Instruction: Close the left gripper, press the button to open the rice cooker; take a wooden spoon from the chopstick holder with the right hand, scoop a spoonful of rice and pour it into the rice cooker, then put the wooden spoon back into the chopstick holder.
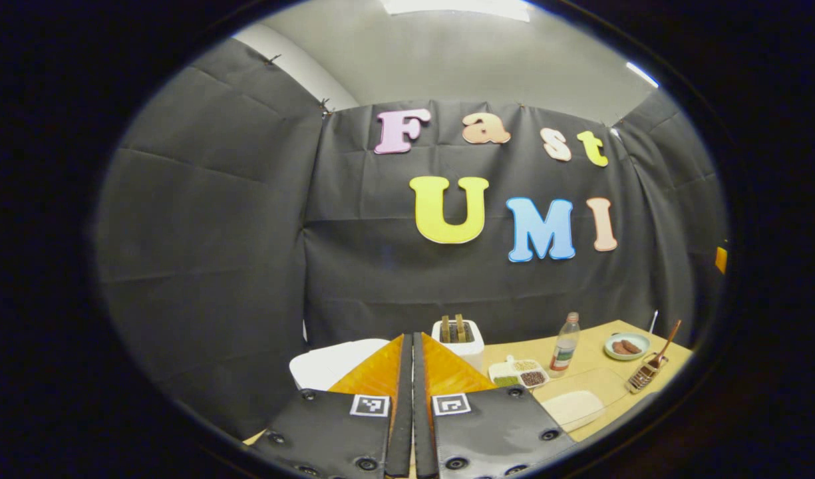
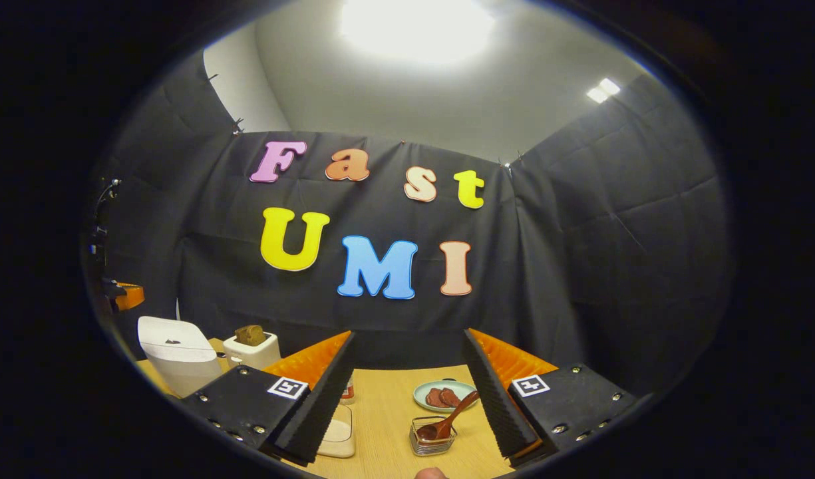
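Starting from the left gripper view, we note the left gripper (image 1: 412,399) clenched, its two fingers pressed together with nothing between them. We judge the first step, closing the gripper, as done and the button press as the step in hand. Just past the fingers, slightly left, sits the white rice cooker (image 1: 334,362), lid down; we cannot make out the button from here. Behind the fingertips stands a toaster (image 1: 459,340) with bread in its slots. To the right on the bench (image 1: 593,356) lie a divided tray of grains (image 1: 519,374), a bottle (image 1: 565,351), and farther off the chopstick holder (image 1: 641,377) with the wooden spoon (image 1: 666,339) leaning out of it, beside a small plate (image 1: 627,346).

In the right gripper view, the right gripper (image 2: 407,392) is released, fingers spread wide and empty. The chopstick holder (image 2: 434,436) sits on the bench between the fingers, near, with the wooden spoon (image 2: 452,416) angled up and back. The rice cooker (image 2: 177,352) stands well to the left.

Next move, by our judgement: bring the clenched left fingertips down and left onto the cooker's button.
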